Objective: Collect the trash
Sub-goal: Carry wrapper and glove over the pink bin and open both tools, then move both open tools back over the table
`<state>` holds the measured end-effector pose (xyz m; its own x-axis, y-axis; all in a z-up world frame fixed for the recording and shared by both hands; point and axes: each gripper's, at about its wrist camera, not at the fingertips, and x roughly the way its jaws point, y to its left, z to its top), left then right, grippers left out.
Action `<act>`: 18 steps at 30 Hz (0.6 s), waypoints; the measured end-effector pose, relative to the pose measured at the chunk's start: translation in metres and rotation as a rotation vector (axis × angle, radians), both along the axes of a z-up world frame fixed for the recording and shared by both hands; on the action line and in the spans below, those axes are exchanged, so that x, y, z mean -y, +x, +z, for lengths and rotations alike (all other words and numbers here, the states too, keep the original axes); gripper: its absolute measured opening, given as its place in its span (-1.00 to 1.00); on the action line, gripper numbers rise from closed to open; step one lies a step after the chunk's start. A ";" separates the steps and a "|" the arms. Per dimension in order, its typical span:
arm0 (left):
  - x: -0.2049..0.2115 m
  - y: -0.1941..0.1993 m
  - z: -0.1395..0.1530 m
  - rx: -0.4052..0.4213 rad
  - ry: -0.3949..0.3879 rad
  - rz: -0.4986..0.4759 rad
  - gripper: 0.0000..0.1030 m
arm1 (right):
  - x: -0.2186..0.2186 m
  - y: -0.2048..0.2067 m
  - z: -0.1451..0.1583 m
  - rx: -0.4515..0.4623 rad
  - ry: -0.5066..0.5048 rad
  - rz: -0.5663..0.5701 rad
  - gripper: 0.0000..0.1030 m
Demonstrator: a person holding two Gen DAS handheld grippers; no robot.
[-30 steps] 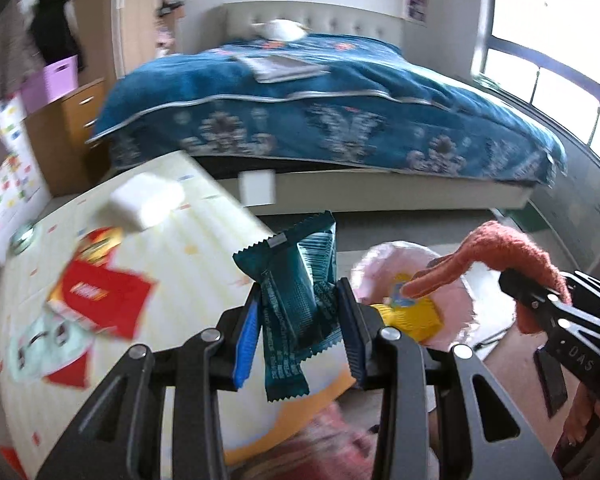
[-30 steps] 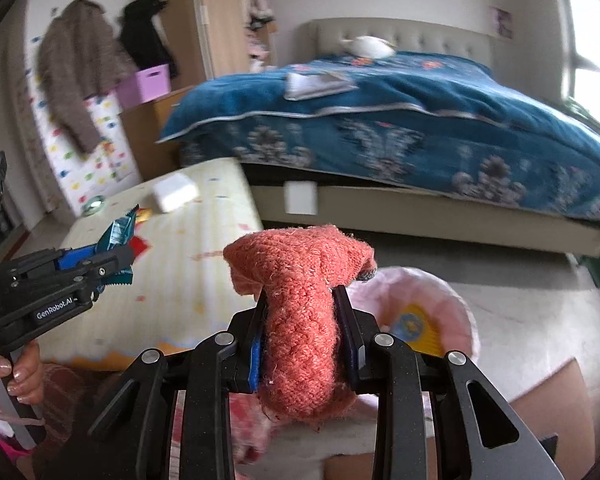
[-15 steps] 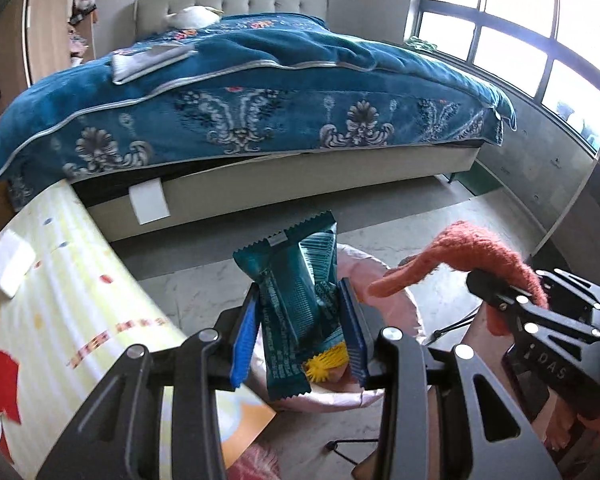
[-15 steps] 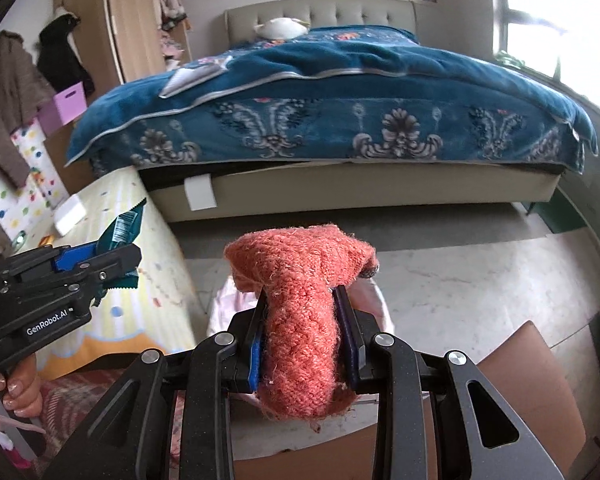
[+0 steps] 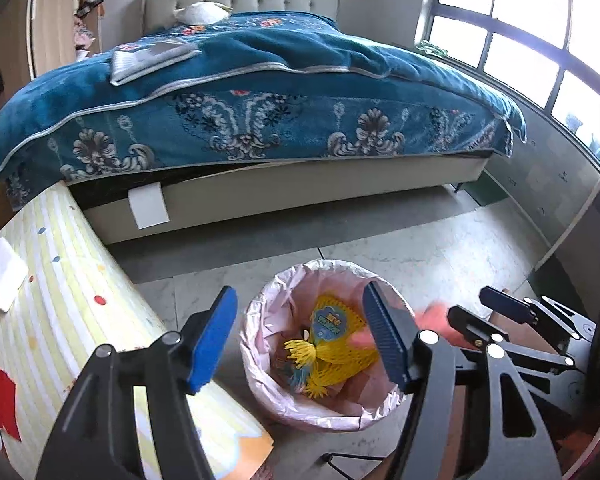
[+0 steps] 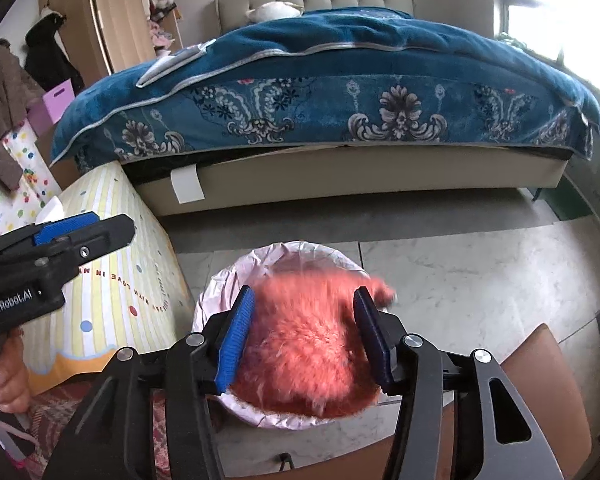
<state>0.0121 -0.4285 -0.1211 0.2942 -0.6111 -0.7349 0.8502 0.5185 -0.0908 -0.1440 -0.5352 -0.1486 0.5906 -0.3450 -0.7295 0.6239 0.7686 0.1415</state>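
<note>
The fuzzy coral-red knitted cloth [image 6: 308,344] hangs blurred between the right tool [image 6: 306,334] pads as they spread — over the pink-lined round waste bin [image 6: 236,276]. The left tool [image 5: 300,338] is opening too, nothing between its pads, above yellow netting [image 5: 332,356] in the bin; the striped desk [image 5: 80,304] lies beside.

Blurred orange woolly rag [image 6: 312,344] above pink-lined bin [image 6: 220,280] holding yellow netting [image 5: 332,356]
</note>
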 end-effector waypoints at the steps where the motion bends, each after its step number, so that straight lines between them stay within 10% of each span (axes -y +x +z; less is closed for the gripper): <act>1: -0.003 0.001 0.001 -0.001 -0.002 0.007 0.24 | -0.001 -0.002 0.001 0.004 -0.002 -0.002 0.02; 18: -0.107 0.008 0.020 0.070 0.014 0.179 0.40 | -0.057 -0.003 0.037 0.062 -0.048 0.064 0.02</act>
